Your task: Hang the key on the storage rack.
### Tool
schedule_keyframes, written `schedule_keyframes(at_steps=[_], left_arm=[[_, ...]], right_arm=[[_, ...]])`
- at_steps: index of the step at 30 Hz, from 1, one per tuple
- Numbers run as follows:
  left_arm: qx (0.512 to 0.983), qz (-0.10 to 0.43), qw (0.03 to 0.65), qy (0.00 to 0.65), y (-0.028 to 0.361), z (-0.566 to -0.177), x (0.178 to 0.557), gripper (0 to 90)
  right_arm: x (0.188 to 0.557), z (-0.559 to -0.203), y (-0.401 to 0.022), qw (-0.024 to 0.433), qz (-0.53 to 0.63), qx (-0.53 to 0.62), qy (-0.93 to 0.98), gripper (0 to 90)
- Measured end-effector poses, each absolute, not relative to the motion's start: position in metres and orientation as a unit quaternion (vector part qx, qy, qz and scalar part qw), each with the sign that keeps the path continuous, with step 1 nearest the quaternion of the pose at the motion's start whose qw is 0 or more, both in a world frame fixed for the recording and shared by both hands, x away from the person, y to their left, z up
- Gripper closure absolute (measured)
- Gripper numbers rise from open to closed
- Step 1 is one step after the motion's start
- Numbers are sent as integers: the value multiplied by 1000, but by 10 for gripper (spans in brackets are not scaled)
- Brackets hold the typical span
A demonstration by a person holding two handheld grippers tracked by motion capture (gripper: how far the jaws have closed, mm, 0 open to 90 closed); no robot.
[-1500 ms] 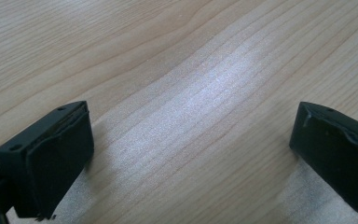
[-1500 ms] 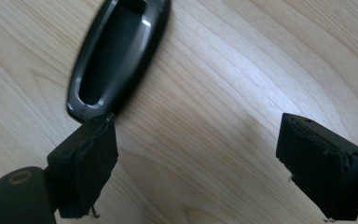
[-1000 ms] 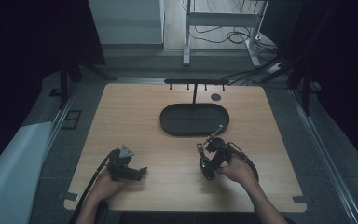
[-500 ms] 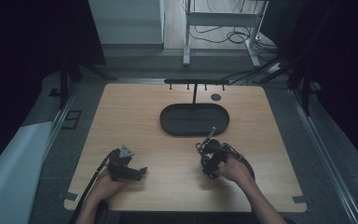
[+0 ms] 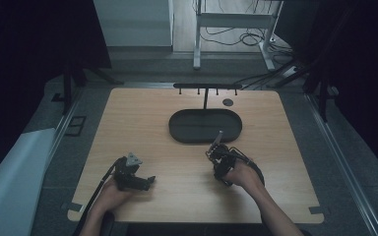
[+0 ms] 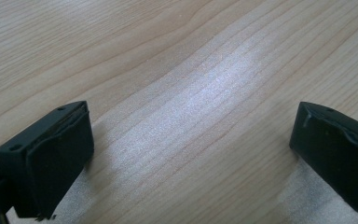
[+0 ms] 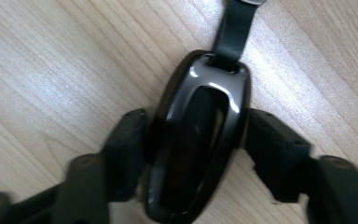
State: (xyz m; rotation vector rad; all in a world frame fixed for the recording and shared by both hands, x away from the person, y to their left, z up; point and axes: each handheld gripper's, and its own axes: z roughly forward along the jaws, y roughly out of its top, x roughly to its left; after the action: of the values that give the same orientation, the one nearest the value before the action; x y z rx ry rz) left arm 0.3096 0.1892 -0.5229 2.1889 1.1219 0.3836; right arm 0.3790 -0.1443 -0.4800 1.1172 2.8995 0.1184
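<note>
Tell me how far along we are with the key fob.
Done: the right gripper, jaws just closing, clamps the glossy dark oval key fob on the wooden table. Left: lifting it, probably toward the black oval tray. The left gripper waits open.

A smartwatch [image 7: 198, 140] is clamped between the jaws of the right gripper [image 7: 196, 144], which have just been closing, its strap [image 7: 233, 28] extended ahead of them over the table [image 7: 51, 60]. Beyond the jaws an oval tray [image 5: 205, 126] is set, with a rack [image 5: 206, 87] behind it.
</note>
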Motion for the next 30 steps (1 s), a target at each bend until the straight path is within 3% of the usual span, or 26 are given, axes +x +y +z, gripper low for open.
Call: schedule_keyframes(at_steps=[11,30], left_arm=[[833,146,320,427,189,-523,310,0],[832,146,322,428,189,-523,310,0]], right_arm=[[380,-476,-151,28,45,336,941,478],[397,-417,-171,22,94,345,934,490]])
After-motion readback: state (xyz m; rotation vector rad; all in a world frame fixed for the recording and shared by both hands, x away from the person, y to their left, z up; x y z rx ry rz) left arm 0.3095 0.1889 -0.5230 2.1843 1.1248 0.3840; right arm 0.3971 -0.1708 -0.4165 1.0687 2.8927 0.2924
